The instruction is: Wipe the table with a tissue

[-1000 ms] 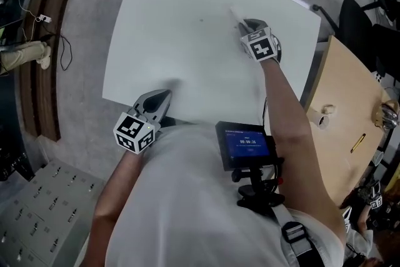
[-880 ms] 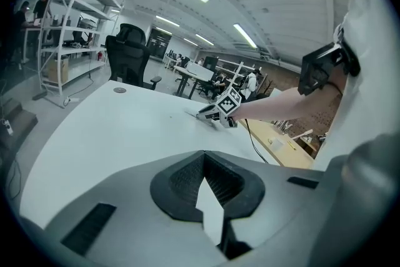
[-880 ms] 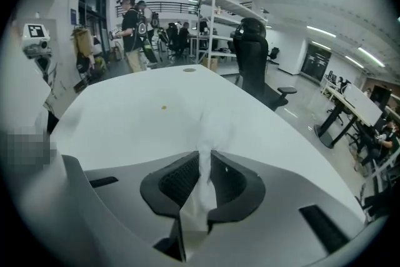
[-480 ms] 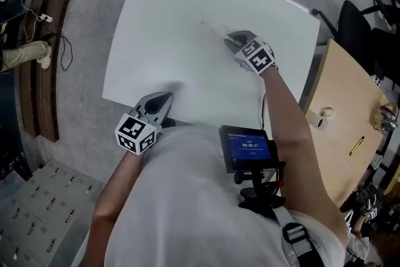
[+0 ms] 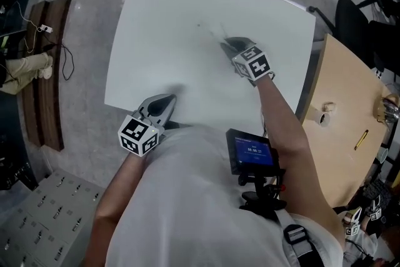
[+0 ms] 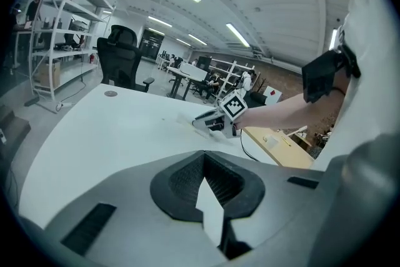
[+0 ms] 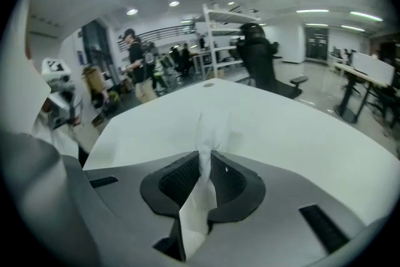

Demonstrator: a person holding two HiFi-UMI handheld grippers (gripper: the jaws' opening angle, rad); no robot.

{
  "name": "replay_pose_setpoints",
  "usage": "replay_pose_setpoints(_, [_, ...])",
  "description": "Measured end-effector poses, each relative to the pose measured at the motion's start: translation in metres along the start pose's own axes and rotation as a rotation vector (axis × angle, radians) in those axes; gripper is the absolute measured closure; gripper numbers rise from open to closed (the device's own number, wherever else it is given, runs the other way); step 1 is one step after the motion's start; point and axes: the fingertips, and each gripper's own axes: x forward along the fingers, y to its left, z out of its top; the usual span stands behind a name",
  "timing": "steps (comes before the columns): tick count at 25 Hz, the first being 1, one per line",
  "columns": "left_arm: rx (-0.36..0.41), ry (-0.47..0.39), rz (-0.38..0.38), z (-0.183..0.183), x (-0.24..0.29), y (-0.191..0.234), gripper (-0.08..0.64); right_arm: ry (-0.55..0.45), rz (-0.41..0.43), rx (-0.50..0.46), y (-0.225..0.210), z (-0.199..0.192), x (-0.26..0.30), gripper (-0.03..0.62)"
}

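The tissue (image 7: 200, 194) was pinched between the jaws of the right gripper (image 5: 229, 45), with its loose end lying on the white table (image 5: 169, 22), a bit right of the middle. The left gripper (image 5: 164, 100) sat at the near edge, jaws together, well apart from it.

Table (image 5: 187, 15): near edge hidden by the person's torso (image 5: 187, 197). Desk (image 5: 344, 103): cut by right border (items (image 5: 325, 114) on it too small to identify). Tissue (image 7: 201, 191): far tip blurred. White sliver (image 6: 210, 212) between left gripper (image 6: 205, 181) jaws: indeterminate.
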Motion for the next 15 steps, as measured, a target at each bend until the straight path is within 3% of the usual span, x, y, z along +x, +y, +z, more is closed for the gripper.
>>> replay_pose_setpoints(3, [0.004,0.015,-0.028,-0.003,0.006,0.003,0.555,0.010,-0.155,0.140,-0.047,-0.002,-0.009,0.532])
replay_pose_setpoints(9, [0.016,0.015,-0.080,0.009,0.020,0.000,0.555,0.089,-0.283,0.169,-0.091,-0.013,-0.005,0.532])
replay_pose_setpoints(13, [-0.004,-0.007,-0.082,0.008,-0.009,0.047,0.555,0.133,-0.421,0.086,-0.078,0.021,0.020,0.532])
replay_pose_setpoints(15, [-0.020,-0.005,-0.082,0.002,-0.019,0.071,0.555,0.184,-0.434,0.030,-0.064,0.025,0.037,0.532])
